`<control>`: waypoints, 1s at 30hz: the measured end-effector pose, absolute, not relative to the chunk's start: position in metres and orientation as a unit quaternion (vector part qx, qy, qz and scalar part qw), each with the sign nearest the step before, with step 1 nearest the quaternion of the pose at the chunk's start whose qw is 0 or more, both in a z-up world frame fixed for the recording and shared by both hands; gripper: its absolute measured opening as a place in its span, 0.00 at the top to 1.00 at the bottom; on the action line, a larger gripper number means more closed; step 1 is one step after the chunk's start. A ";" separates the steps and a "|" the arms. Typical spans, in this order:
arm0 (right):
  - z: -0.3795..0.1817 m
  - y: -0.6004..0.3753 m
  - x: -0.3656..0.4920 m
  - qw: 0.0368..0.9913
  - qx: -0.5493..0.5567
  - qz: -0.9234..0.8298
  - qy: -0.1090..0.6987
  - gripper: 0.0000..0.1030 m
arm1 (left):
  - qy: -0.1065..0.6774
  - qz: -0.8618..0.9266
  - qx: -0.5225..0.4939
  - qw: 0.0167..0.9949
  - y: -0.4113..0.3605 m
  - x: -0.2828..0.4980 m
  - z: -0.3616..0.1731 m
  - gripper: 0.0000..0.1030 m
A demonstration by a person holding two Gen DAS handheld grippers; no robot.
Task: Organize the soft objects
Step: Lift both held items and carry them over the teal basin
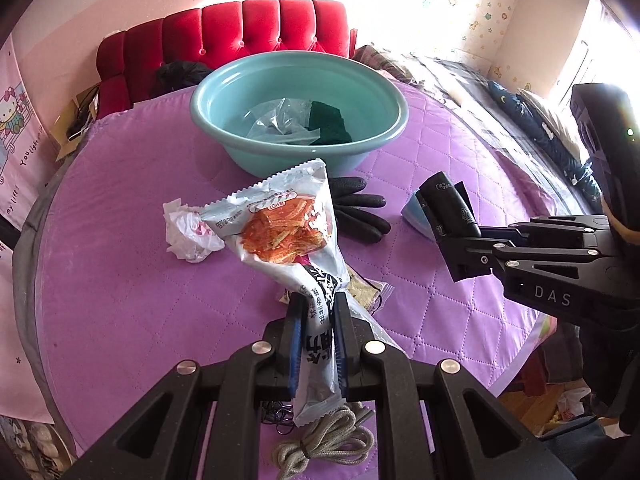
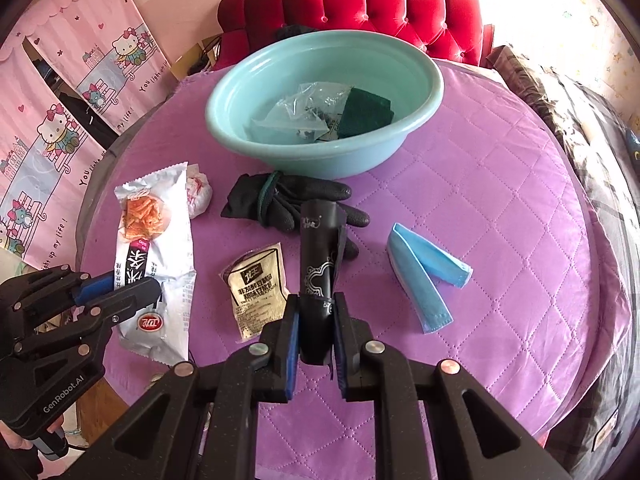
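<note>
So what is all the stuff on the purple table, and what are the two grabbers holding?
Round plastic basin: one, teal, far middle of the quilted purple tablecloth.
Crinkled clear plastic bag: one, see-through, inside basin.
Scouring pad: one, dark green, inside basin.
Rubbery work gloves: a pair, black, before the basin.
Folded face mask: one, light blue, right.
Crumpled tissue wad: one, white-pink, left.
Soy-powder sachet: one, beige-black, centre.
Coiled cord: one, grey, near edge.
Tufted headboard: one, red, behind.
Silver snack packet: one, orange food pictured, held by left gripper.
Black patterned pouch: one, held by right gripper.
</note>
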State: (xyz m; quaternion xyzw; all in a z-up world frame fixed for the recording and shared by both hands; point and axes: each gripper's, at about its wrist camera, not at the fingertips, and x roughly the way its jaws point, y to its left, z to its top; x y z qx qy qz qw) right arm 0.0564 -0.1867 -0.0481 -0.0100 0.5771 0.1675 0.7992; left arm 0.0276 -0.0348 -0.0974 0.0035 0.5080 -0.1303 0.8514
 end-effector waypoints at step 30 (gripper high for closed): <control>0.001 -0.170 0.172 0.822 -0.003 0.181 0.540 0.85 | 0.474 -0.159 0.003 0.866 -0.038 0.129 -0.053 0.86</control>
